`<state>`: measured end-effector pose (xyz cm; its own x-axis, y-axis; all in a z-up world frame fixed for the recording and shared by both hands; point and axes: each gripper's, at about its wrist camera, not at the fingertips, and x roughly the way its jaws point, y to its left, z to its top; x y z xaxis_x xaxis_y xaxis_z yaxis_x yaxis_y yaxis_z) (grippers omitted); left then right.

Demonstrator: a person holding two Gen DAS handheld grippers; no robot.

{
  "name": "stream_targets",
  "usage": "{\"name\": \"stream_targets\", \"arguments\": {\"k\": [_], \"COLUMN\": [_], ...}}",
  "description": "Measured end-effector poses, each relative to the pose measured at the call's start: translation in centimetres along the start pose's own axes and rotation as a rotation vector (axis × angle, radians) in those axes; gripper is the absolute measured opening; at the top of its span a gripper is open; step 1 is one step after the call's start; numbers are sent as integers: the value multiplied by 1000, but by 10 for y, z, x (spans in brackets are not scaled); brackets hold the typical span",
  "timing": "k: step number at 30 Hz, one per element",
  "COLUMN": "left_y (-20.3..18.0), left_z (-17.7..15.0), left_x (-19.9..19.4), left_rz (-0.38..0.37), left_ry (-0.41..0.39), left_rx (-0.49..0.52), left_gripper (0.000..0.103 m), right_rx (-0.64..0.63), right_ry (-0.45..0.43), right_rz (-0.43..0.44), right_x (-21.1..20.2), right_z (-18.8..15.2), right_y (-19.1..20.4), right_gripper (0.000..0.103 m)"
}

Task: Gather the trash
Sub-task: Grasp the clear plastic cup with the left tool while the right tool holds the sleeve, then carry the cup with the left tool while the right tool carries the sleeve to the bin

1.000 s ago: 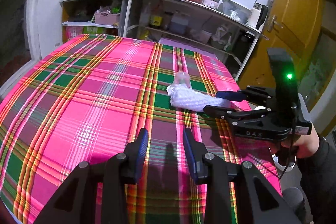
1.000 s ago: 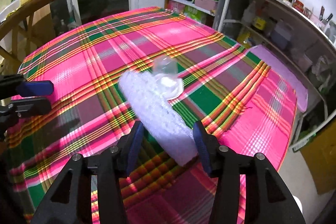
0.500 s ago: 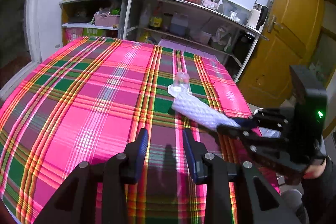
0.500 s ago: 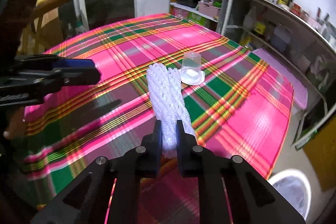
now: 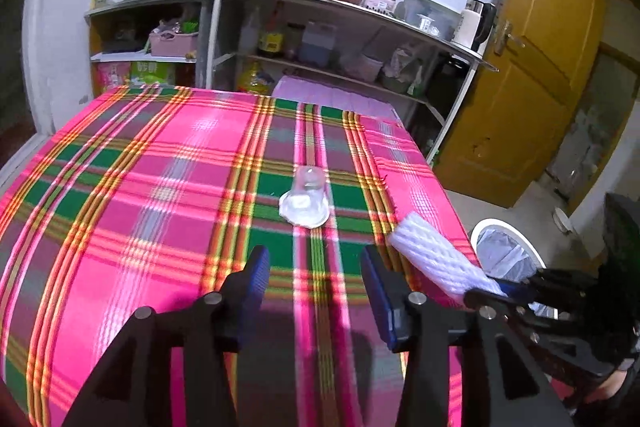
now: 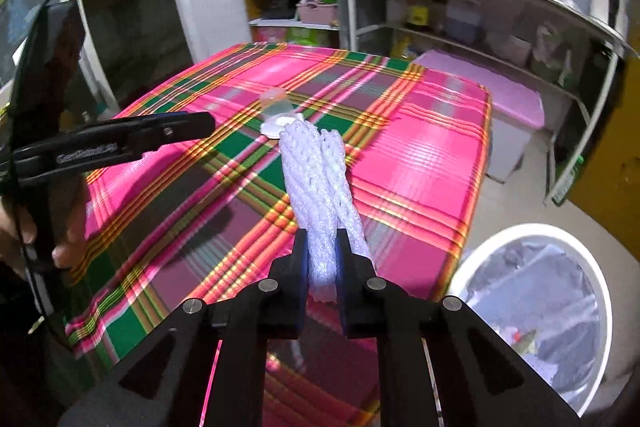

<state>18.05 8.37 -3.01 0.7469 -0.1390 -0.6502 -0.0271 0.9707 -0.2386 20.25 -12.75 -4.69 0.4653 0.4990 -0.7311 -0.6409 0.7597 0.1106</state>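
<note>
A white foam net sleeve [image 6: 314, 171] hangs above the pink plaid tablecloth [image 6: 420, 155], with my right gripper [image 6: 322, 247] shut on its near end. The left wrist view shows the sleeve [image 5: 432, 259] sticking out of the right gripper [image 5: 490, 289] over the table's right edge. A clear plastic cup [image 5: 306, 193] lies on its side on the cloth, with a white lid at its mouth. Just short of the cup, my left gripper [image 5: 315, 267] has its jaws opening with nothing between them. The cup [image 6: 274, 99] sits beyond the left gripper [image 6: 200, 127].
A white-rimmed bin [image 6: 596, 267] with a plastic liner and some rubbish stands on the floor by the table's right corner, also in the left view as the bin [image 5: 486, 227]. Metal shelves [image 5: 360, 23] with bottles and jars line the far wall. A yellow door [image 5: 532, 67] is at right.
My right gripper shut on the foam sleeve, lifted it off the cloth and carried it toward the table's right edge. The left gripper moved nearer the cup and its jaws widened.
</note>
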Motion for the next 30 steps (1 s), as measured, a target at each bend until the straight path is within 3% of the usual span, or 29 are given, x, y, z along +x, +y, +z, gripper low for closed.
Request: {"name": "stream_targets", "arguments": {"k": [19,20,23,30], "left_y": [-5,-5,-7,-14], "left_z": [39,39,40,38], "left_x": [82,85,91,79], "left_rz": [78,83,94,89], "left_ry": [61,60,66,40], "left_rx": [28,29,45,68], "left_gripper": [47,46,28,27], "right_rx": [59,62,70,71], "right_ry": [-19,-20,-22,-32], "right_rz": [6,6,3,-1], "right_x": [-1,-1,-1,-7], "right_z": [-5,-5,-6,-7], "right_y": [-27,-28,-30,-24], "right_gripper": [12,12,12,12]}}
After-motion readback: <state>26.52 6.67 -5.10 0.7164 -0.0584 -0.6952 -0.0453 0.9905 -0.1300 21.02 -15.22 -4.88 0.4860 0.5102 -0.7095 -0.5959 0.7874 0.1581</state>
